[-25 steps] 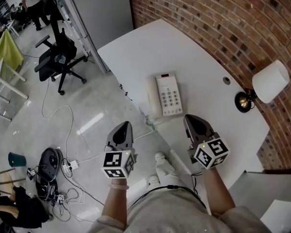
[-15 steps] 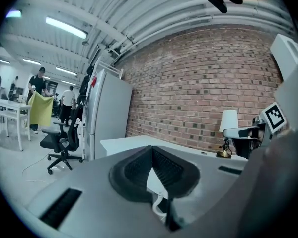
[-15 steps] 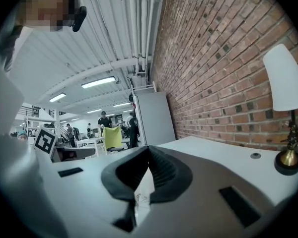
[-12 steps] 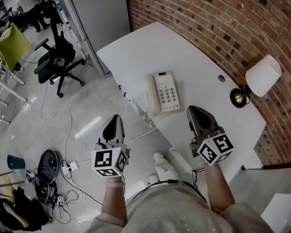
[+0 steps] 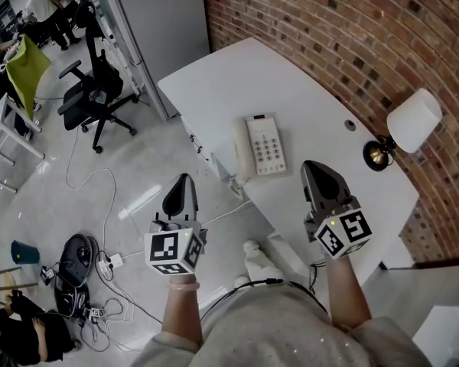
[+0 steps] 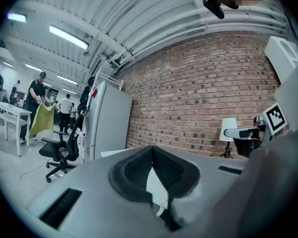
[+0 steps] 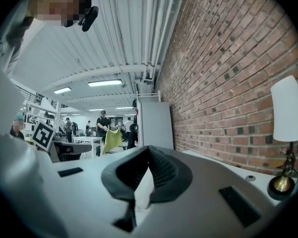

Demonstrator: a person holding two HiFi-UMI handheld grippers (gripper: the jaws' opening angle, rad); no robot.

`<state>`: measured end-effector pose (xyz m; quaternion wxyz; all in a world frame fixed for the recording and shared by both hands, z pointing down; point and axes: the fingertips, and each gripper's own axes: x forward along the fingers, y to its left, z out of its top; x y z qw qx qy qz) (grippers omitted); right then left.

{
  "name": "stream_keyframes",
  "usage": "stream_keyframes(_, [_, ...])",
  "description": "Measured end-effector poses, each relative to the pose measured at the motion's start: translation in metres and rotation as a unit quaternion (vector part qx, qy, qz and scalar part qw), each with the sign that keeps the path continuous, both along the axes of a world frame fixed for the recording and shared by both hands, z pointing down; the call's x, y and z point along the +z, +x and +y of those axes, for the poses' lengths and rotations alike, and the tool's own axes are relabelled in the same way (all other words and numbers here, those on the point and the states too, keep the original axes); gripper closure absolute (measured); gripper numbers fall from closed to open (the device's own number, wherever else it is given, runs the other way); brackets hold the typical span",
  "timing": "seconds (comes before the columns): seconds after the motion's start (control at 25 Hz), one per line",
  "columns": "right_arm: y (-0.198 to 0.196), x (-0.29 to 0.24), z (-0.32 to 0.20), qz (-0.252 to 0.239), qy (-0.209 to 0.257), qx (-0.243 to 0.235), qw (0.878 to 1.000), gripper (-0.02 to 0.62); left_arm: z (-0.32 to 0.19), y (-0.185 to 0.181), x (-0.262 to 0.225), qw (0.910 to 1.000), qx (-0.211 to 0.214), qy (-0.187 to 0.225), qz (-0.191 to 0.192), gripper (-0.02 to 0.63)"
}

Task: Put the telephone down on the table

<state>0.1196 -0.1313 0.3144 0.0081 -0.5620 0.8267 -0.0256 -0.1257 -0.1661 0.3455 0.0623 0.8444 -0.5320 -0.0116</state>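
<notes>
Raised slightly since earlier, the left gripper (image 5: 182, 180) and right gripper (image 5: 314, 167) stood closed and empty, short of the white push-button telephone (image 5: 264, 145) lying on the white table (image 5: 237, 75). Placing looked finished; next, keep clear.

You have a bright, even head view with only faint shadows; the white table (image 5: 291, 90) is close to washing out, and a glare streak lies on the floor (image 5: 141, 196) at left. Ceiling strip lights (image 6: 68, 36) feed both gripper views, which bend hard toward black edges. Nearest the lens all is soft; the far brick wall (image 7: 228, 58) is sharp.
</notes>
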Motion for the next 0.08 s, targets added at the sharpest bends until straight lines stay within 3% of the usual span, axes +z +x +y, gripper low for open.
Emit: stream_keyframes(0.08, [0.0000, -0.0020, 0.0010, -0.002, 0.003, 0.001, 1.000, 0.591, 0.0005, 0.0003, -0.0010, 1.0000, 0.001, 0.001, 0.001, 0.600])
